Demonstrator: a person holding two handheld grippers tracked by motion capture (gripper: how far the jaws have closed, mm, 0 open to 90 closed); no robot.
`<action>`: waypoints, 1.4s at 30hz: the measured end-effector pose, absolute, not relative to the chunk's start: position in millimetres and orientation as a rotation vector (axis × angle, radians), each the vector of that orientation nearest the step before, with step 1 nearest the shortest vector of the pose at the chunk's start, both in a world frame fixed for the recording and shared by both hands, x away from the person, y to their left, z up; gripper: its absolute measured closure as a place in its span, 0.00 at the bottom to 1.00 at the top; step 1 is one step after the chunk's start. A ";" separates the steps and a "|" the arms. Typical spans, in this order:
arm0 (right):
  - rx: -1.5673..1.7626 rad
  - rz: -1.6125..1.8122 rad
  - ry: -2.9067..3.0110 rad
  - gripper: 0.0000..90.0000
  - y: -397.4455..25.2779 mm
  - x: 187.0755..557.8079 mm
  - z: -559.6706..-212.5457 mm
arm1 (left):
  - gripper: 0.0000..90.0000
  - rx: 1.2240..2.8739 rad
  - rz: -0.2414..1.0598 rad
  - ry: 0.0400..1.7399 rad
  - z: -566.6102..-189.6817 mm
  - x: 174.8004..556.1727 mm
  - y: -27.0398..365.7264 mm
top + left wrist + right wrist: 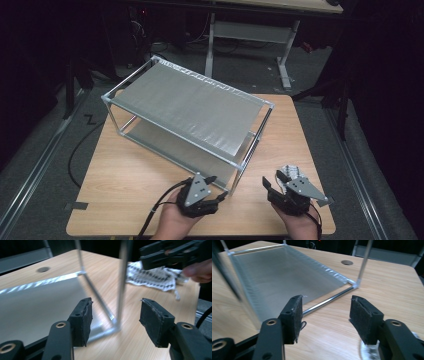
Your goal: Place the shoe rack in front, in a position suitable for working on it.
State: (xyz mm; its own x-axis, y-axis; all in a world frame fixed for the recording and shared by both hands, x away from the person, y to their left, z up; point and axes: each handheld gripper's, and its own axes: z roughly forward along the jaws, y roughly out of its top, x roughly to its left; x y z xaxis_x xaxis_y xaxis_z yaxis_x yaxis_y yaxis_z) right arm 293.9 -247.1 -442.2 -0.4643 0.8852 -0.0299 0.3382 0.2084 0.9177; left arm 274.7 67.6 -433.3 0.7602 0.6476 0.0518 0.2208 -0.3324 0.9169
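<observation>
From above, your left gripper (216,189), fingers spread and empty, sits nearer the rack (187,112) at frame centre; its own view puts the corner post (121,287) between them; your right gripper (325,317), likewise spread, faces the lower rail (327,301).

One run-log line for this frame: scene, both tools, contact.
scene: two-tier silver metal-frame rack on wooden table | left tool: open, near rack's corner post | right tool: open, over black-and-white patterned cloth | contact: none

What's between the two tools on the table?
Bare wood, the high view shows. The rack's corner post stands just beyond the left tool; the cloth lies by the right tool.
</observation>
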 end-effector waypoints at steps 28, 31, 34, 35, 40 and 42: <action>0.926 1.303 2.100 0.74 -158.7 294.1 -453.0 | 0.47 1.780 0.644 1.005 -447.8 269.5 171.5; 0.925 1.295 2.095 0.88 -159.7 294.8 -453.0 | 0.47 1.770 0.649 1.016 -446.7 270.4 173.8; 0.926 1.292 2.100 0.89 -163.5 294.6 -451.8 | 0.48 1.772 0.655 1.020 -443.7 273.8 175.5; 0.927 1.288 2.095 0.89 -165.8 293.6 -451.9 | 0.48 1.771 0.661 1.012 -442.6 274.8 176.3; 0.945 1.264 2.077 0.88 -182.6 287.5 -451.6 | 0.50 1.773 0.701 0.991 -436.1 281.9 180.1; 0.960 1.254 2.066 0.88 -190.3 285.1 -451.5 | 0.50 1.766 0.716 0.994 -434.1 286.7 183.0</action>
